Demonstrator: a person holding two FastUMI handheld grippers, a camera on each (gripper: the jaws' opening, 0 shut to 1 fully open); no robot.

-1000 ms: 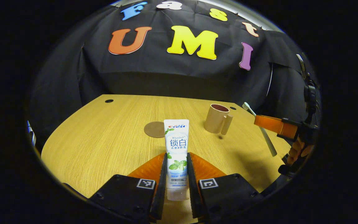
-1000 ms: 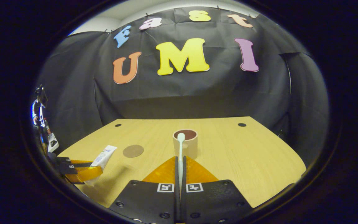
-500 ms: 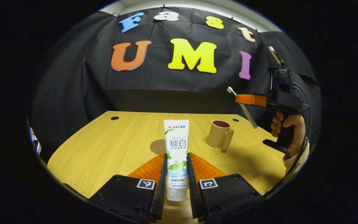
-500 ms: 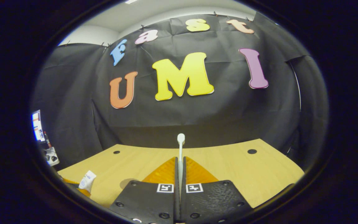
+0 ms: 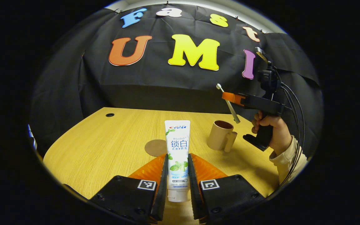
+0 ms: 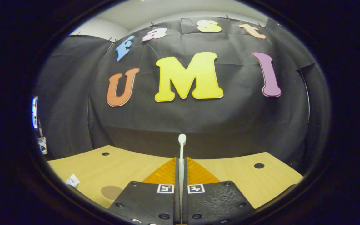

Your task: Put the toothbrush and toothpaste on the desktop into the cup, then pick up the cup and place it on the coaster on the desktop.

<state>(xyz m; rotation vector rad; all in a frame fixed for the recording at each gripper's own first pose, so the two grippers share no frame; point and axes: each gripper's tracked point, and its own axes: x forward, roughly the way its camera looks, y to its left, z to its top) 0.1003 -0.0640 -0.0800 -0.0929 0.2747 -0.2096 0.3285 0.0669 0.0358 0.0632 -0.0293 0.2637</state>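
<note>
White toothpaste [image 5: 177, 156] stands lengthwise between the left gripper [image 5: 177, 175] jaws, which clamp its sides, cap end toward the camera and flat crimped end pointing away over the wooden table [image 5: 111, 147]. Beyond it lie the round brown coaster [image 5: 155, 147] and, to its right, the tan cup [image 5: 220, 135] with its handle toward the viewer. In the left gripper view the right gripper [image 5: 230, 97], held by a hand [image 5: 272, 132], pinches the toothbrush [image 5: 227, 103], which slants head-up with its lower end just above the cup; half a second ago it hung farther right.
</note>
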